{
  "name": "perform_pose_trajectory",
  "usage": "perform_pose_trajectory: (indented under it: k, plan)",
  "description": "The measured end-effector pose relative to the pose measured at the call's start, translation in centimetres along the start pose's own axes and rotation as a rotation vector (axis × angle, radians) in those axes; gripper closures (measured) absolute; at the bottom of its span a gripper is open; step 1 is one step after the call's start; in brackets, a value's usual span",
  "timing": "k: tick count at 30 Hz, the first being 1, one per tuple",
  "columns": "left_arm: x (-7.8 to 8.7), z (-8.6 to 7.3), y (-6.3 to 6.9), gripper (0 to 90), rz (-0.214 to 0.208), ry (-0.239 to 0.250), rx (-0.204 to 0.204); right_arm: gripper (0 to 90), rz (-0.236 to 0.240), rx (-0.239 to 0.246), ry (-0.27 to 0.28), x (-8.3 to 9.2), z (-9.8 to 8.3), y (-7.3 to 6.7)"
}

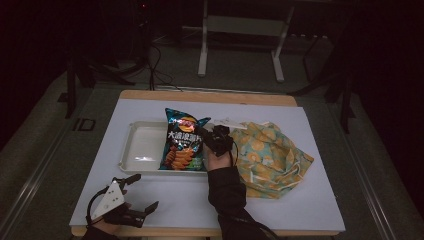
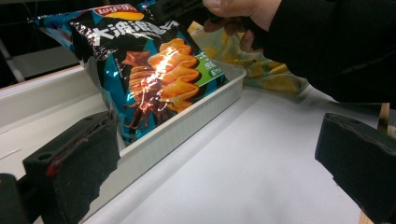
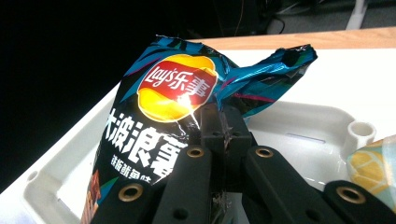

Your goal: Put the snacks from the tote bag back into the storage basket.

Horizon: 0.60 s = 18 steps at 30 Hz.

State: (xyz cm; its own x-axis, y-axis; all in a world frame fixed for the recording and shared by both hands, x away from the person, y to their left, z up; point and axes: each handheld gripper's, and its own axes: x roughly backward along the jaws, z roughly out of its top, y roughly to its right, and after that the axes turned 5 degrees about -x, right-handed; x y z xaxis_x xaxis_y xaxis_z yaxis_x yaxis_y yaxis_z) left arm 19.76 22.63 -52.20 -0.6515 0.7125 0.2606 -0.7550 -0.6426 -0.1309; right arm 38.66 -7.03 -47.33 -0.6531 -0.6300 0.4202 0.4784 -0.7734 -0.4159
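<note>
At the near left corner of the table (image 1: 300, 210), which wears a smooth pale covering over a wooden edge, the left gripper (image 1: 144, 192) rests in the person's left hand (image 1: 107, 220), its grey three-cornered plate uppermost. Its two blocky black jaws stand wide apart with nothing between them; in the left gripper view, bare table surface shows between the matt, foam-like pads (image 2: 74, 161).

To the right of it sits a shallow white plastic tray (image 1: 140, 150), rectangular with rounded corners and a raised rim, glossy enough to catch the light. A bag of Lay's crisps (image 1: 183, 140) stands tilted in the tray's right part, its lower end down inside by the near rim. The bag is crinkled, shiny foil in teal and black. It carries the red-and-yellow Lay's emblem with Chinese characters, large white Chinese characters beneath that, a picture of ridged orange crisps and a squid, and a small green label panel too small to read.

The right gripper (image 1: 212, 137), held by a right hand (image 1: 217, 160) in a dark sleeve, is clenched on the bag's top right edge; in the right gripper view its black jaws (image 3: 224, 135) meet with the foil pinched between them, just below a twisted corner of the bag.

Farther right, a soft fabric bag (image 1: 270, 155), teal with an orange fruit print, lies crumpled and flat on the table, just beside the tray.
</note>
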Motion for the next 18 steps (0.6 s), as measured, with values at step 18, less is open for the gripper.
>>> perform_pose_trajectory:
  k: [18]
  plan:
    - [0.0, 0.0, 0.0, 0.0, 0.0, -0.004, 0.001, 72.2, -0.035, 0.098, -0.07, 1.3, 3.0, -0.9]
